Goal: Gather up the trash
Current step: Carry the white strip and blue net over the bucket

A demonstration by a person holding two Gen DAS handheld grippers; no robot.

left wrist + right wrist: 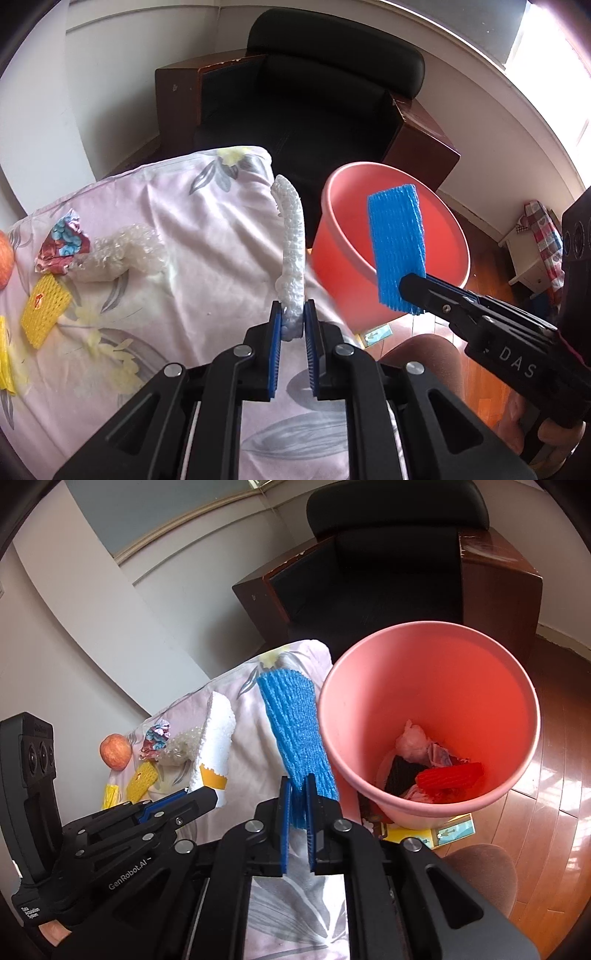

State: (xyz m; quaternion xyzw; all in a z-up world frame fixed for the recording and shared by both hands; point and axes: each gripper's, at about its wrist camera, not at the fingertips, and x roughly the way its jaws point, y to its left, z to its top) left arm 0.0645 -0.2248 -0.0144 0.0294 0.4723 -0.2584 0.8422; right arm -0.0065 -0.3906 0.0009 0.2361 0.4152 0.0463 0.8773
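Both grippers loaded, both short of the drop. Right gripper (297, 801) has its jaws pinched nearly closed on the lower end of a blue foam fruit net (295, 734); the net stands up and away from the fingers, long axis running forward along them, its free top end leaning left of the bucket. Left gripper (293, 321) is likewise clamped almost shut on the bottom end of a white foam net sleeve (293, 240), which rises from the pads as a narrow curved strip, seen edge-on. The target, a pink plastic bucket (517, 775), sits on the wood floor just off the corner of the floral bedsheet (155, 206), mouth open and tilted toward the cameras; inside lie a red foam net (450, 777), something dark, and pale crumpled scraps. Key relation: from the right wrist view the bucket mouth lies to the right of the blue net, the rim touching or just beside the net's edge in the picture; from the left wrist view the blue net already overlaps the bucket opening, while the white sleeve stands left of the rim, over the bed edge. So the right hand looks nearer, and by my reckoning drops first, needing only a short carry rightward. Still on the sheet: bubble wrap (125, 251), a crumpled wrapper (64, 240), yellow foam nets (44, 310), an apple (115, 750).
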